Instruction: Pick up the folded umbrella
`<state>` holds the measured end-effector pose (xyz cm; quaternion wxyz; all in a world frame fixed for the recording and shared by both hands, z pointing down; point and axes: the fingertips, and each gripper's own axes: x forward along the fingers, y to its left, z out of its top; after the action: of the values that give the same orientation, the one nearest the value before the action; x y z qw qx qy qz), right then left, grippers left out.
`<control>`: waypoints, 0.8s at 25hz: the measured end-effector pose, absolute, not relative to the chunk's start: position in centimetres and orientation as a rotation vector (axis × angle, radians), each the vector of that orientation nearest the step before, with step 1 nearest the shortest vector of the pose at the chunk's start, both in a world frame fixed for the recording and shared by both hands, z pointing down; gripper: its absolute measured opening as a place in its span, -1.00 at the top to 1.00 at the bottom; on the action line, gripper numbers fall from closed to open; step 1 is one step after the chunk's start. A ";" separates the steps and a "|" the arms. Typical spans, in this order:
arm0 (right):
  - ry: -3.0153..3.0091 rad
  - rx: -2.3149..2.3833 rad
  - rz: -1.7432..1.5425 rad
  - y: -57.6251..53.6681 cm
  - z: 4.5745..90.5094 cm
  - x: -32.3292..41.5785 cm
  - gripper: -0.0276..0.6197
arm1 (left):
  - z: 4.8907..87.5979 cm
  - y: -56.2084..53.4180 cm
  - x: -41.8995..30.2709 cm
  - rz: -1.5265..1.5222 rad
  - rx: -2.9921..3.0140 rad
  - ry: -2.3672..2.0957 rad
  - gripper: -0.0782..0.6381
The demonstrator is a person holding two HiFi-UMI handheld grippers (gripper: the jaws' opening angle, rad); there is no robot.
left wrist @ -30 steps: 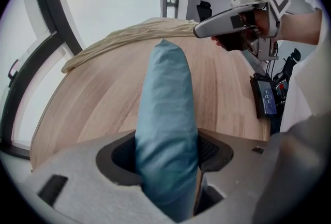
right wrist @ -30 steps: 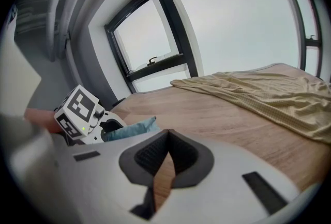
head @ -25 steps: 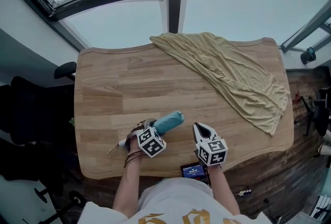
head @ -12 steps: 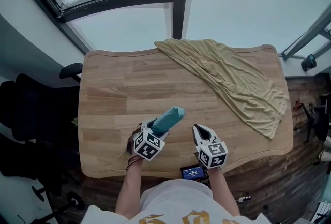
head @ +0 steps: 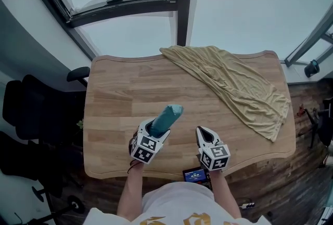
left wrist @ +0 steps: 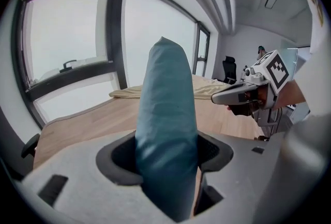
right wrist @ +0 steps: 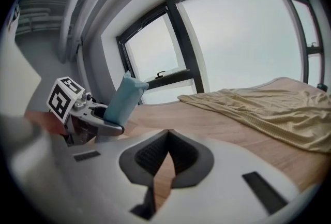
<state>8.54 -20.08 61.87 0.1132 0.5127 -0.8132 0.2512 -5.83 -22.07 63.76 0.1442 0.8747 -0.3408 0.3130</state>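
Note:
The folded umbrella (head: 165, 118) is a teal bundle held clear of the wooden table (head: 119, 94), its far end raised and pointing away from me. My left gripper (head: 154, 133) is shut on the umbrella near its lower end; in the left gripper view the umbrella (left wrist: 166, 130) fills the space between the jaws. In the right gripper view the umbrella (right wrist: 125, 96) rises at the left, held by the other gripper. My right gripper (head: 203, 132) hovers over the table's near edge, right of the umbrella, shut with nothing in it (right wrist: 166, 153).
A yellow-tan cloth (head: 234, 83) lies crumpled across the table's far right part. A phone (head: 195, 174) with a lit screen shows below the near edge. A black office chair (head: 31, 115) stands at the left. Windows rise behind the table.
The left gripper has lifted the umbrella off the table and tilted it more upright. The right gripper has stayed about where it was.

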 end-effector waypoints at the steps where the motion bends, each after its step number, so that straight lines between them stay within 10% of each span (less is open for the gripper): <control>1: -2.389 1.501 0.728 -20.0 61.7 8.4 0.89 | 63.1 -22.2 -6.0 0.866 2.540 -1.021 -0.06; 20: -2.449 1.492 0.418 -18.1 56.0 6.3 0.89 | 56.0 -18.8 -8.2 0.213 2.557 -1.202 -0.06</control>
<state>6.31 -18.11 55.96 0.1214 0.5111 -0.8388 0.1431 -8.16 -18.83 56.04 0.1536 0.8917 -0.4193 0.0743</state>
